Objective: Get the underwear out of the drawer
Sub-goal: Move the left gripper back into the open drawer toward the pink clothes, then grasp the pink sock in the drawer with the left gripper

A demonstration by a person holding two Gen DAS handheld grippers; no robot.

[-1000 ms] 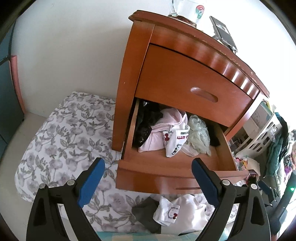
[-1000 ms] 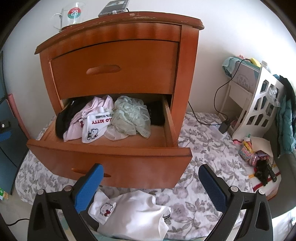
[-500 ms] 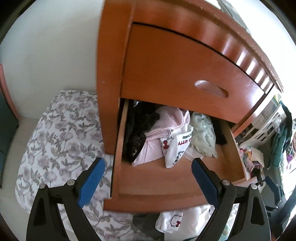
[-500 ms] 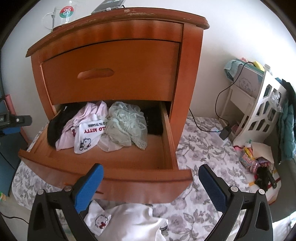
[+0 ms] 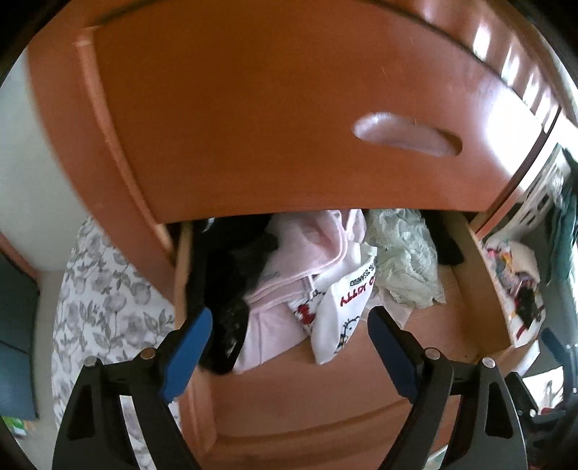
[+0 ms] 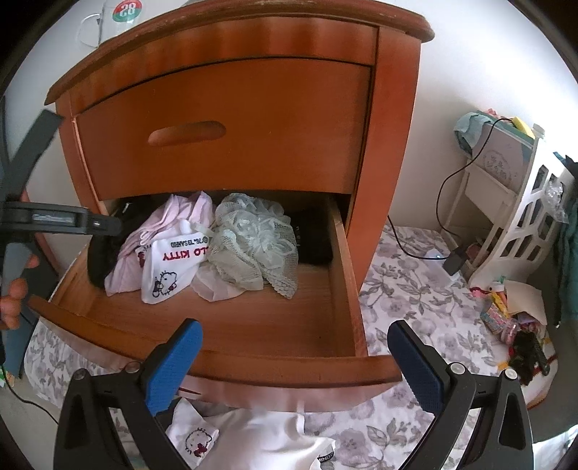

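The lower drawer (image 6: 346, 282) of a wooden nightstand stands pulled out. In it lie black underwear (image 5: 231, 289), a pink garment (image 5: 300, 253), white Hello Kitty underwear (image 5: 346, 311) and pale green lace underwear (image 5: 401, 260). My left gripper (image 5: 289, 321) hangs over the drawer's left half, above the pink and white pieces. Its jaws are closing, and the pads press on nothing. From the right wrist it shows as a black body (image 6: 65, 220) held by a hand (image 6: 14, 289). My right gripper (image 6: 294, 332) is open and holds nothing, just in front of the drawer front.
The upper drawer (image 6: 216, 133) is shut and overhangs the back of the clothes. A glass mug (image 6: 115, 18) stands on top. White clothes (image 6: 260, 434) lie on the floral mat (image 6: 408, 289) below the drawer. A white rack (image 6: 520, 224), a charger cable (image 6: 455, 260) and clutter sit at right.
My left gripper has moved in and down from beside the nightstand to over the open drawer, rolling a little, and its jaws have narrowed slightly. The right gripper has come a bit closer.
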